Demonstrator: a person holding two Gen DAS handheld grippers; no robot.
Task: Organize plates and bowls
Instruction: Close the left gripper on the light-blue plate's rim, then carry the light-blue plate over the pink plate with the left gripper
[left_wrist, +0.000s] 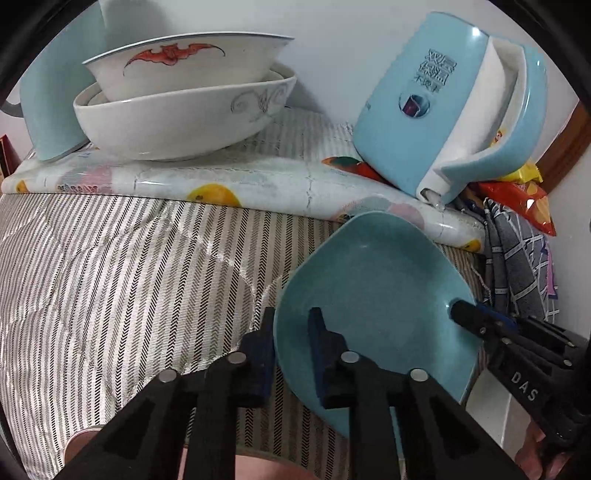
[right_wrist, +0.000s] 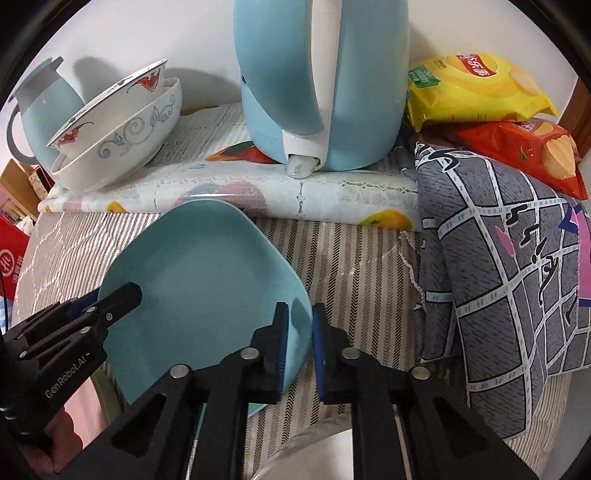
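So both grippers are on the same dish here: a light blue, rounded-square ceramic plate (right_wrist: 207, 280) sitting tilted over the grey-and-white striped woven bedcover (left_wrist: 122, 273), near the front edge of the raised surface covered in a fruit-print plastic cloth (left_wrist: 236, 181). The left gripper (left_wrist: 291, 354) has its tongs pinched narrow on the plate's left rim, one blue-padded finger inside the dish and one outside. The right gripper (right_wrist: 300, 332) does the same on the right rim, tongs nearly closed with the rim wedged between the blue pads. Each one shows up in the other's camera too, clamped on the opposite edge. Up on the fruit-print cloth, toward its left end, there's a white bowl with red bat motifs (left_wrist: 184, 62) nested inside a bigger white bowl with a grey scroll pattern (left_wrist: 177, 122), and a pale blue jug with a grey handle (right_wrist: 40, 110) just behind them. A light blue electric kettle with a white handle strip (right_wrist: 321, 85) stands toward the right end. Off the right edge there's a grey checked pillow (right_wrist: 495, 295), with a yellow crisp bag (right_wrist: 476, 88) and an orange-red crisp bag (right_wrist: 535, 151) behind it.
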